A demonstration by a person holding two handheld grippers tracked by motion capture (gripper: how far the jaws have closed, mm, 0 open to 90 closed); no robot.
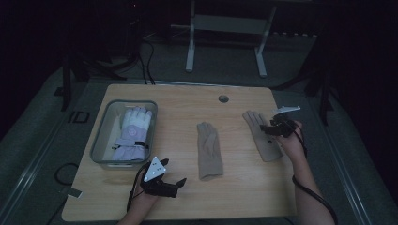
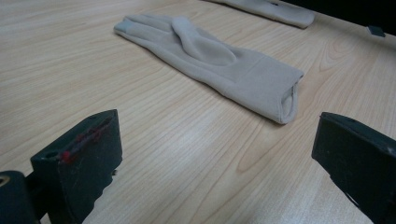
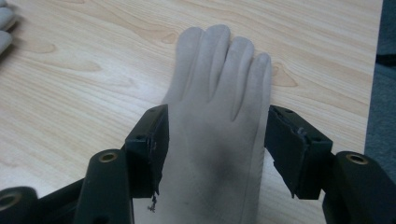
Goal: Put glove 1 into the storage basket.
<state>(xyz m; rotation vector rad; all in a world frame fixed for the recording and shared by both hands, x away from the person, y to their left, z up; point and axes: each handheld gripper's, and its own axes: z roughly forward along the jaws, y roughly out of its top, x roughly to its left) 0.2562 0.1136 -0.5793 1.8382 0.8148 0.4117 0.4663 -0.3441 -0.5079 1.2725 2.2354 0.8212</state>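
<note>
Right of the bin (image 1: 101, 136) on the desk (image 1: 234, 187), I had the right hand-held gripper (image 3: 215, 135) straddling the far beige glove (image 3: 219, 107), jaws apart, seemingly mid-grasp; next they needed squeezing shut.

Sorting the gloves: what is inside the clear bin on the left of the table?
The clear bin holds a white and lilac padded glove, fingers pointing away from the person. Whether a second glove lies beneath it cannot be told; the top one covers that spot.
</note>
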